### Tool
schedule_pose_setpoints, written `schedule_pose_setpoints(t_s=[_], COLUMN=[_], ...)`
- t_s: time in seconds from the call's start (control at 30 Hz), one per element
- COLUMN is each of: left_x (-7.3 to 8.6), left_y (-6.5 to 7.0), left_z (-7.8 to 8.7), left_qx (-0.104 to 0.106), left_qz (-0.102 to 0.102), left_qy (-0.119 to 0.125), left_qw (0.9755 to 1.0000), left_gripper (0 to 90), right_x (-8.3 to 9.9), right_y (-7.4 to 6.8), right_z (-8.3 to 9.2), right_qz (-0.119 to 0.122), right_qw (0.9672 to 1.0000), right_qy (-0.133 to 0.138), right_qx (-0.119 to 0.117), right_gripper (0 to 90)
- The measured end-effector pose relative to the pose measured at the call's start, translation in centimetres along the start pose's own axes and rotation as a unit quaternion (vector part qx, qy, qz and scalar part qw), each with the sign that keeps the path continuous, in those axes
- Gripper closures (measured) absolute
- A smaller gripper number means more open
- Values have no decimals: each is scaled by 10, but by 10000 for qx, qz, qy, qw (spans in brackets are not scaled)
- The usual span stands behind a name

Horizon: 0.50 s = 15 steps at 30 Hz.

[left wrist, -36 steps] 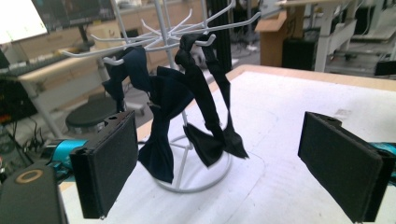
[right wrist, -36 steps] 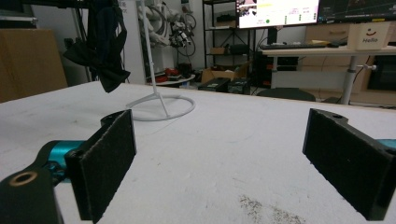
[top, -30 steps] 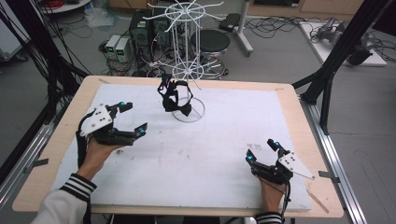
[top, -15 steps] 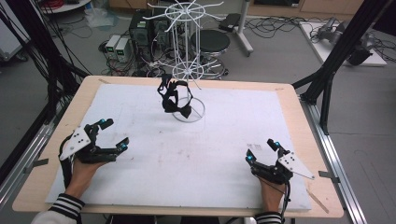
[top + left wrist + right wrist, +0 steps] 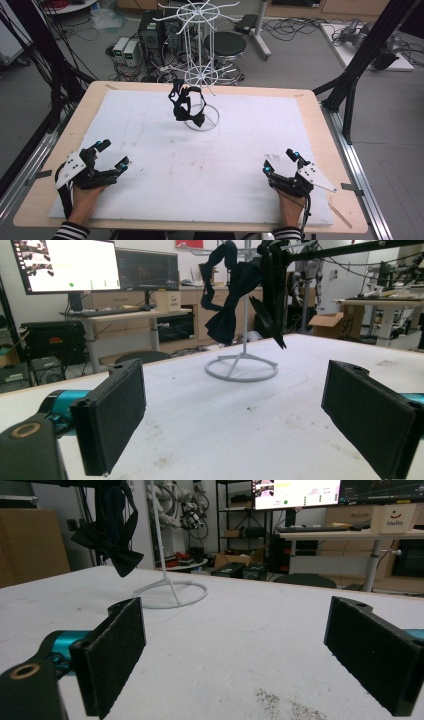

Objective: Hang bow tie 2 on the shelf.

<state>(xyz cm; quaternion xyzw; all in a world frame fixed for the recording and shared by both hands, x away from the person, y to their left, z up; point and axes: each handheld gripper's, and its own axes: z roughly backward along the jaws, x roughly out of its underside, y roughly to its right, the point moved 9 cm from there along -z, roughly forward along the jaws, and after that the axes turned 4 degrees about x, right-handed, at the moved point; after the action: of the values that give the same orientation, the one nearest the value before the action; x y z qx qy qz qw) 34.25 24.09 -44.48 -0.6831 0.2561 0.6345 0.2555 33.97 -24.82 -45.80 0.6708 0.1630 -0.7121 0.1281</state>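
Left claw (image 5: 110,156) now drawn back to the lower left of the frame, jaws apart, right claw (image 5: 281,161) unmoved at lower right, jaws apart, black bow ties (image 5: 186,106) hanging on the white wire stand (image 5: 200,75) at the counter's (image 5: 310,100) upper centre.

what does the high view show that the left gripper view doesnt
The high view alone shows both hands, the right gripper, the table's wooden rim and the rack's upper hook rings. The left gripper view alone shows lit monitors on a desk behind the table. Both show the left gripper with its fingers spread, and black bow ties hanging on the white rack.
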Motion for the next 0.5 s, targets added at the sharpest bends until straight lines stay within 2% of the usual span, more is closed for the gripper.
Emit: schedule_pose_setpoints(t_s=[0.4, 0.5], left_x=[6, 7], left_y=[-4, -3], left_z=[3, 2], left_qx=[-163, -195], left_qz=[-36, -108], left_qy=[-54, -111], left_qw=[9998, 9997], left_gripper=[110, 110], right_x=[0, 0], right_y=[1, 1], right_z=[0, 0], right_qz=[-23, -8], right_qw=[10000, 10000], right_qy=[10, 13], right_qx=[13, 19], right_gripper=[90, 90])
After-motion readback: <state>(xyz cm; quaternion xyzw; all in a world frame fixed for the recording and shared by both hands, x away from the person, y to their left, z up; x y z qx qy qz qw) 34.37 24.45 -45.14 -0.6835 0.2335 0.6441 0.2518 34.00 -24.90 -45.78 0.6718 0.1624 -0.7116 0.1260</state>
